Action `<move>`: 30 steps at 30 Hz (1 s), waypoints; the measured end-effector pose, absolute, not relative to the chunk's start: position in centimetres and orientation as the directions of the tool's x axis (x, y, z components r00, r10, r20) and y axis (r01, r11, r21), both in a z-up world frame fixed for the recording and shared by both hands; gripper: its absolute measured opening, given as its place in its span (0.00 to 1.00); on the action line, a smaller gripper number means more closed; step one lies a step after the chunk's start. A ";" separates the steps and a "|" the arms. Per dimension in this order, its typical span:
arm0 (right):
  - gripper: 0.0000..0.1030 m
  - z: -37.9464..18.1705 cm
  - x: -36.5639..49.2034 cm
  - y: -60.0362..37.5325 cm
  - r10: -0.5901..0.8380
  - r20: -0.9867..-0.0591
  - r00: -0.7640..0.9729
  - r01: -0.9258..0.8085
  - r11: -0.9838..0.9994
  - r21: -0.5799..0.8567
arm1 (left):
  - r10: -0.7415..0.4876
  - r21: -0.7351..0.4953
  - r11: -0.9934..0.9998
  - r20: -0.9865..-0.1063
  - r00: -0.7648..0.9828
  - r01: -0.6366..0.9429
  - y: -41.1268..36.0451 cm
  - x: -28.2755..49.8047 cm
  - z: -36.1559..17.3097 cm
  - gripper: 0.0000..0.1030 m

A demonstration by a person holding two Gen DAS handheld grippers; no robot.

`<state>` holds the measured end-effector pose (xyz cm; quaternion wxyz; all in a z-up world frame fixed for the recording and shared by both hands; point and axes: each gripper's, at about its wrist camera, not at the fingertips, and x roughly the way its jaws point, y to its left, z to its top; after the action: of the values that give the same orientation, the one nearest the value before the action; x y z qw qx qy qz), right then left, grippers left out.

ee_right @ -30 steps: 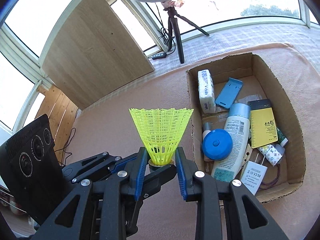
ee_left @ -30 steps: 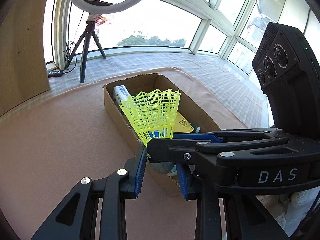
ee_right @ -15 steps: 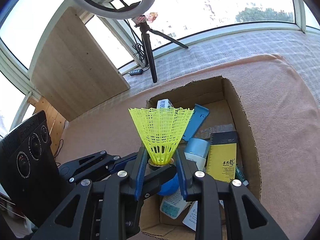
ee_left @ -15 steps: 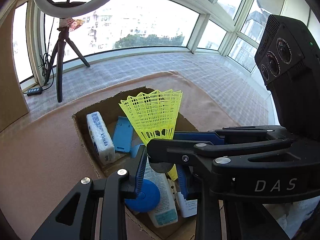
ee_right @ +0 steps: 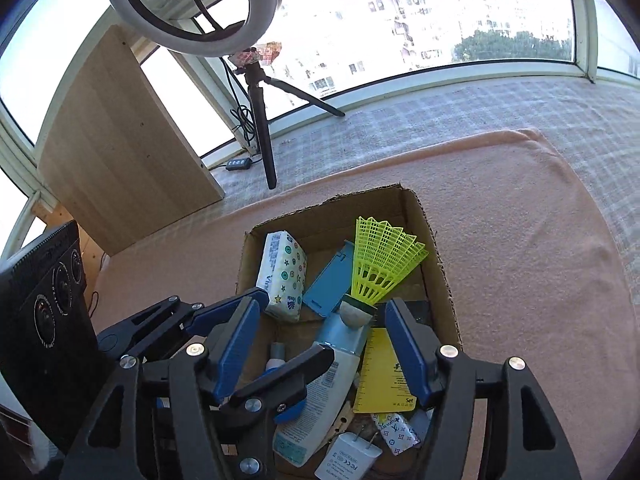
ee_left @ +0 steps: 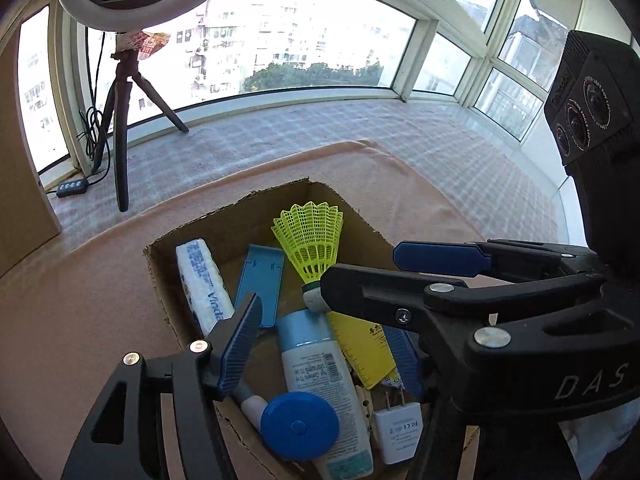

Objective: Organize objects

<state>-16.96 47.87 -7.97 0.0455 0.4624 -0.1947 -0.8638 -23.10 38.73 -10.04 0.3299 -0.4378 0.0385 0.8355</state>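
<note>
A yellow plastic shuttlecock lies loose in the cardboard box. Its cork rests on the cap of a lotion bottle, its skirt tilted toward the far right wall. My left gripper and right gripper hover crossed just above the box. The jaws of both are opening, and the pads are off the shuttlecock. Its cork sits in the gap of the right one, touching neither pad.
The box also holds a tissue pack, a blue phone stand, a blue round case, a yellow booklet and a white charger. It stands on a pink blanket. A ring-light tripod and wooden board stand behind.
Both grippers carried the shuttlecock sideways over the box, then spread their jaws. The shuttlecock left the pads, dropped and tipped over inside the box.
</note>
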 end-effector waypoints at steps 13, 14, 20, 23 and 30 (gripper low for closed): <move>0.60 -7.3 -16.3 47.4 -0.231 -0.781 -0.581 -0.121 -0.924 0.363 | 0.497 -0.196 -0.793 -0.754 -0.429 -0.576 36.3 -22.2 -9.2 0.63; 0.60 -7.1 -16.1 47.3 -0.228 -0.780 -0.583 -0.121 -0.925 0.361 | 0.490 -0.187 -0.798 -0.755 -0.437 -0.572 35.9 -22.1 -9.1 0.63; 0.60 -6.5 -15.2 46.1 -0.214 -0.775 -0.595 -0.120 -0.930 0.349 | 0.477 -0.193 -0.820 -0.752 -0.456 -0.539 33.2 -21.6 -8.5 0.63; 0.60 -6.2 -14.7 45.2 -0.204 -0.774 -0.600 -0.118 -0.934 0.337 | 0.470 -0.194 -0.828 -0.750 -0.465 -0.526 31.7 -21.3 -8.1 0.64; 0.60 -5.1 -13.3 42.6 -0.194 -0.764 -0.615 -0.107 -0.940 0.325 | 0.436 -0.177 -0.856 -0.752 -0.494 -0.485 27.7 -19.8 -7.3 0.69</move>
<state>-13.32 42.57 -5.11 0.0249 0.4379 -0.1718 -0.8821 -19.84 27.69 -7.30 0.2666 -0.4266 0.0291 0.8637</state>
